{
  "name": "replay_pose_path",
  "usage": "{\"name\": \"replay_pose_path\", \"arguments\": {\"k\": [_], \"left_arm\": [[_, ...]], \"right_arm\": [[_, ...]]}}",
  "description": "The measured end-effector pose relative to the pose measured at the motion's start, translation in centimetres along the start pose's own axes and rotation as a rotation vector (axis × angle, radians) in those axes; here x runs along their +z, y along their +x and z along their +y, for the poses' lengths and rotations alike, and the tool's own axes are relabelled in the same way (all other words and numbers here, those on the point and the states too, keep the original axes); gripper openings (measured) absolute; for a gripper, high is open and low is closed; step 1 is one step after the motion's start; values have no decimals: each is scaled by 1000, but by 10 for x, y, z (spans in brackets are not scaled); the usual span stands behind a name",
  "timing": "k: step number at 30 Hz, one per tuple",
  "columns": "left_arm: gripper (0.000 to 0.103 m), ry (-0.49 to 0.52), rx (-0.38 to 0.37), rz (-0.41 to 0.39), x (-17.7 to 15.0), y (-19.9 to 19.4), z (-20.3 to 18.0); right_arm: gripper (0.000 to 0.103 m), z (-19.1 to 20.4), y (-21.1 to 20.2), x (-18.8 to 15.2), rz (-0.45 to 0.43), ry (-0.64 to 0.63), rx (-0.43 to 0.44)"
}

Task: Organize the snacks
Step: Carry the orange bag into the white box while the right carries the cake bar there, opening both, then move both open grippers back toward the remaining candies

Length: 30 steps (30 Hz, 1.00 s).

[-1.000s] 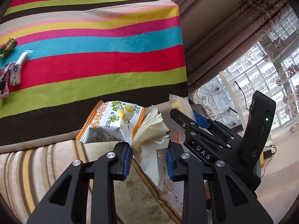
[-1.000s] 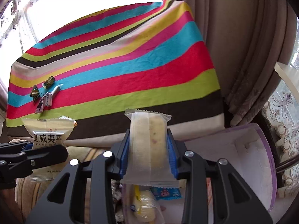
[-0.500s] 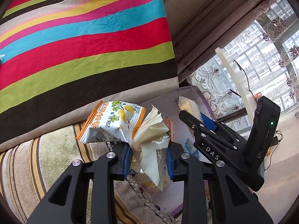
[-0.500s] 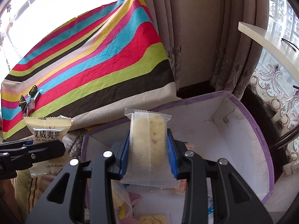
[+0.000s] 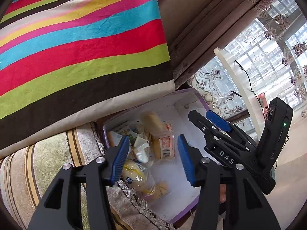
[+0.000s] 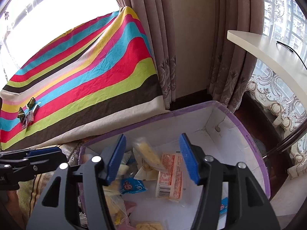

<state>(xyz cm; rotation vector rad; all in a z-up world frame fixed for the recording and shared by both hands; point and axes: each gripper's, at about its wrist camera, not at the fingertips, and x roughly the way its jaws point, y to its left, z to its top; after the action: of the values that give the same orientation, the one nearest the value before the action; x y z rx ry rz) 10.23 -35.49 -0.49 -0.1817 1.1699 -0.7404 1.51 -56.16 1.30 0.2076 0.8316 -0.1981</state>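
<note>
Both packets have left the jaws since a second ago: the black left gripper with blue pads [image 5: 151, 158] and its right twin [image 6: 152, 158] are opening, nothing between them. Released wrapped snacks [image 6: 168, 176] lie inside the white purple-rimmed cardboard box [image 6: 255, 143], beside the striped tablecloth [image 5: 76, 44].

My fingers [image 6: 115, 159] hide the box's [image 6: 255, 149] near-left contents. One pale bar [image 6: 148, 154] is motion-blurred. The small sweets [image 6: 27, 112] on the cloth [image 6: 92, 72] are too small to identify. The lower frame edge crops another bar [image 6: 149, 226].
</note>
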Motion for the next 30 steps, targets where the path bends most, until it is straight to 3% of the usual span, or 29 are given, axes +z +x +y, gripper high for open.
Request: {"name": "replay_pose_path", "arguments": {"k": [3, 7, 13, 19, 26, 30], "left_arm": [[59, -10, 5, -15, 0, -5, 2], [66, -15, 25, -43, 0, -12, 4], [78, 31, 131, -180, -1, -41, 9], [85, 32, 281, -298, 0, -79, 34], [88, 17, 485, -346, -11, -119, 74], [88, -32, 547, -376, -19, -143, 96]], "right_arm": [[77, 2, -7, 2, -27, -6, -6], [77, 9, -20, 5, -79, -19, -26], [85, 28, -55, 10, -234, -49, -143], [89, 48, -63, 14, -258, -23, -65], [89, 89, -68, 14, -247, -112, 13], [95, 114, -71, 12, -232, -159, 98]]}}
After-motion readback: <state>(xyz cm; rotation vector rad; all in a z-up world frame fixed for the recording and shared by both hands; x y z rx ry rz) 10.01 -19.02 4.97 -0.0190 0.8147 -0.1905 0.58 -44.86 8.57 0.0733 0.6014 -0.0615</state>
